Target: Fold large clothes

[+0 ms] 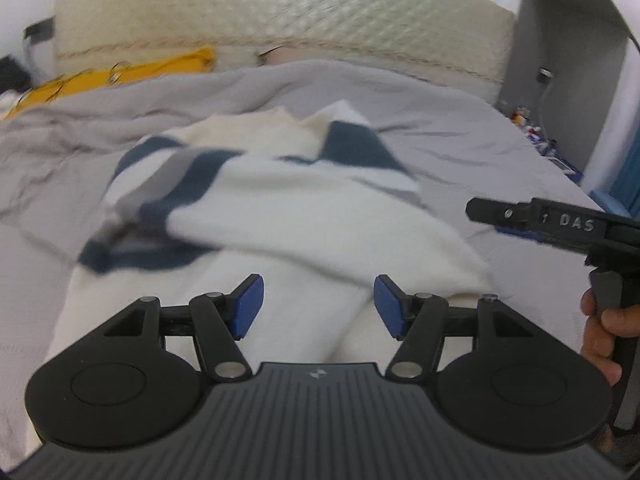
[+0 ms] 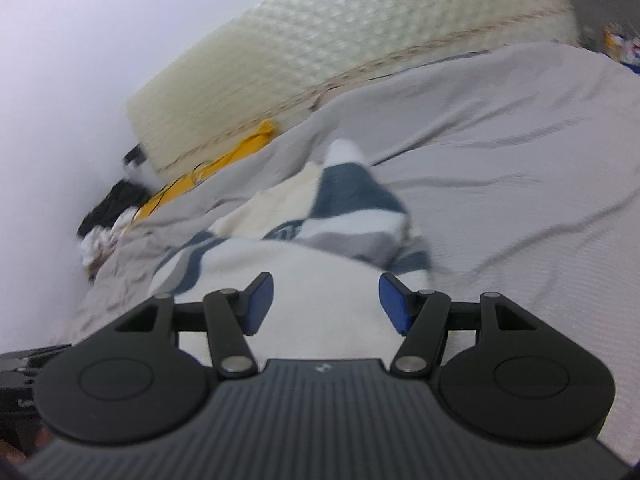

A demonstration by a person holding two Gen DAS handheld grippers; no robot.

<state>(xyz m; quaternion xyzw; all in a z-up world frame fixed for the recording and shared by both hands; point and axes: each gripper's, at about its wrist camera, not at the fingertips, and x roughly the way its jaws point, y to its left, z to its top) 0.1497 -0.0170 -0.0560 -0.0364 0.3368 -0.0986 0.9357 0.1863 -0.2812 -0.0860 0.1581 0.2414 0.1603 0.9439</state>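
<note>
A bed [image 1: 460, 152] covered by a wrinkled grey sheet [image 1: 80, 152] carries everything. A cream sweater [image 1: 280, 216] with navy and grey stripes lies bunched on the sheet, near the middle. Along the far edge, against a cream quilted headboard [image 1: 280, 12], lies a yellow cloth [image 1: 120, 72], with dark and white items beside it, too blurred to tell.

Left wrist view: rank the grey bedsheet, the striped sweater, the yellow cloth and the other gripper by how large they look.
1. grey bedsheet
2. striped sweater
3 and 4. yellow cloth and right gripper: similar, and the gripper is nearer and cut off, so left unranked.
</note>
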